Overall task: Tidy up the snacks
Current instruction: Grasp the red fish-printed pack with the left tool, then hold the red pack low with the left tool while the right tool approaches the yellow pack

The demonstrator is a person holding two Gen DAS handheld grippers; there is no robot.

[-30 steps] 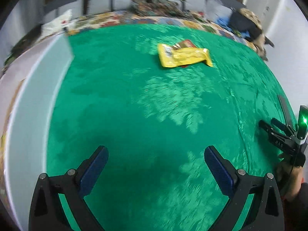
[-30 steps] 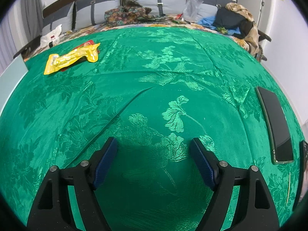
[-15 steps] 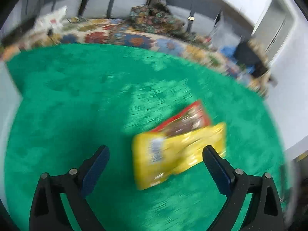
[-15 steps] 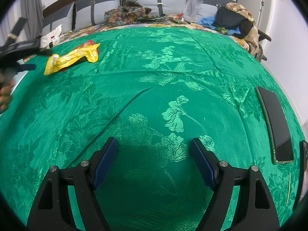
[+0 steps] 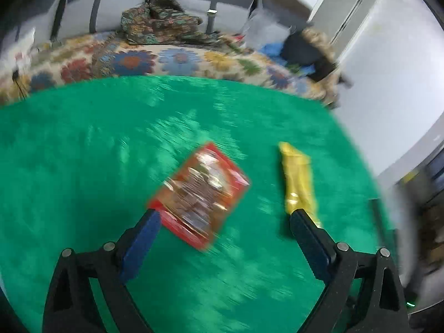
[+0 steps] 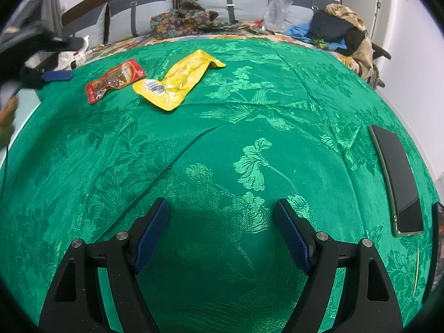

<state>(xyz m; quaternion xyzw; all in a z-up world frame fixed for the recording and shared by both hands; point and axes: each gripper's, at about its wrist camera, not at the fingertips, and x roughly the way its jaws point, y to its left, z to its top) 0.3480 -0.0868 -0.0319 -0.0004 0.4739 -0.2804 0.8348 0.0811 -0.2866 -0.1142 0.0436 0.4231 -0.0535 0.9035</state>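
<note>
A red snack packet (image 5: pixel 199 194) lies flat on the green cloth, just ahead of my open left gripper (image 5: pixel 222 216), nearer its left finger. A yellow snack packet (image 5: pixel 298 177) lies beside it, reaching to the right fingertip (image 5: pixel 299 219). In the right wrist view the red packet (image 6: pixel 115 79) and yellow packet (image 6: pixel 177 79) lie side by side at the far left, apart from each other. My left gripper shows there at the far left edge (image 6: pixel 55 75). My right gripper (image 6: pixel 222 216) is open and empty over bare cloth, far from both packets.
A black phone (image 6: pixel 396 177) lies near the cloth's right edge. A pale flat panel (image 6: pixel 26 105) sits at the left edge. Behind the green cloth are a floral sheet (image 5: pixel 133 61), grey cushions and piled clothes (image 6: pixel 333 27).
My left gripper has moved in over the packets. The yellow packet no longer covers the red one; they now lie side by side. My right gripper has not moved.
</note>
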